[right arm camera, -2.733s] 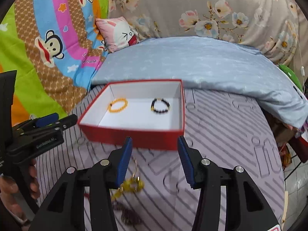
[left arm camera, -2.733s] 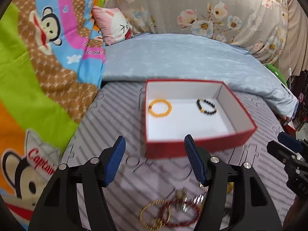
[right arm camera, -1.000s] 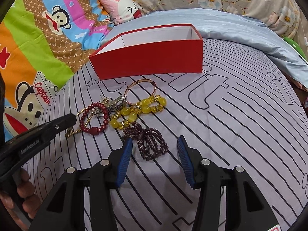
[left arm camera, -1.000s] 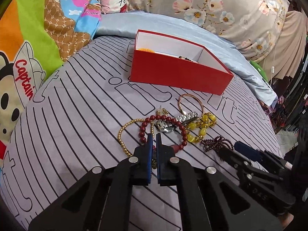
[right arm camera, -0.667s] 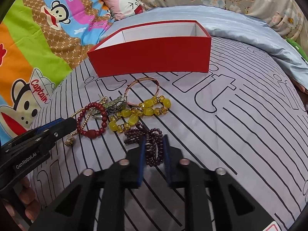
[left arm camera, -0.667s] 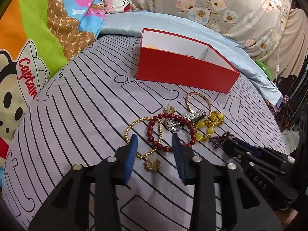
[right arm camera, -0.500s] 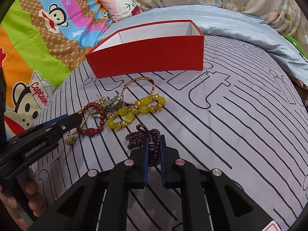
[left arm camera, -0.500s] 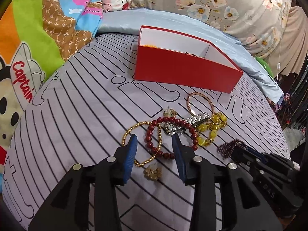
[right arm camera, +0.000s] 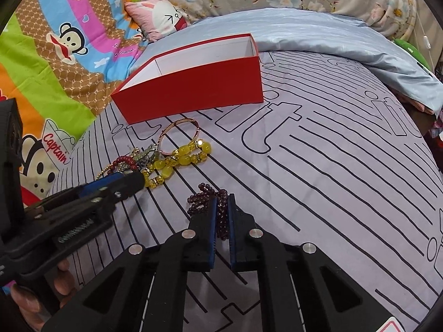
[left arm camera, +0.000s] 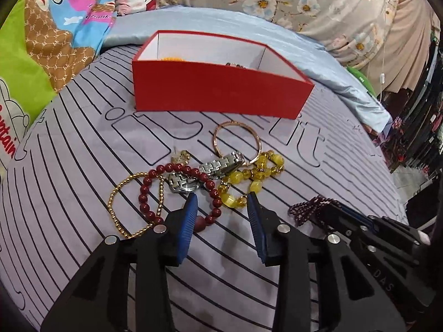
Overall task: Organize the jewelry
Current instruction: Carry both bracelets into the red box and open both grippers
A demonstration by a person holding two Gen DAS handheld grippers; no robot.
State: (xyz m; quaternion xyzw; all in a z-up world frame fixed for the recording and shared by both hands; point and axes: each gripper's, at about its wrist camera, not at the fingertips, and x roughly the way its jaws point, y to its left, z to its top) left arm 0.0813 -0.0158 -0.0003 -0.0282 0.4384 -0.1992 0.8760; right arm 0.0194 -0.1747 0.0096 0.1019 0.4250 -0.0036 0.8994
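Note:
A red box (left arm camera: 218, 91) with a white inside stands on the striped bed sheet; it also shows in the right wrist view (right arm camera: 193, 88). In front of it lies a heap of jewelry: a dark red bead bracelet (left arm camera: 177, 193), a gold bead chain (left arm camera: 116, 202), a silver watch (left arm camera: 210, 171), a yellow bead bracelet (left arm camera: 249, 179) and a rose gold bangle (left arm camera: 236, 141). My left gripper (left arm camera: 221, 204) is open, low over the red bracelet's right side. My right gripper (right arm camera: 221, 207) is shut on a purple bead bracelet (right arm camera: 206, 196), also seen in the left wrist view (left arm camera: 307, 207).
An orange bracelet (left arm camera: 171, 59) and a dark one (left arm camera: 235, 65) peek over the box's front wall. A light blue quilt (left arm camera: 221, 27) lies behind the box, with a pink pillow (right arm camera: 163, 19) and a cartoon blanket (right arm camera: 55, 55) at the left.
My right gripper has closed on the purple bracelet and lifted it slightly. My left gripper, shut a second ago, has opened and shifted right over the red bracelet.

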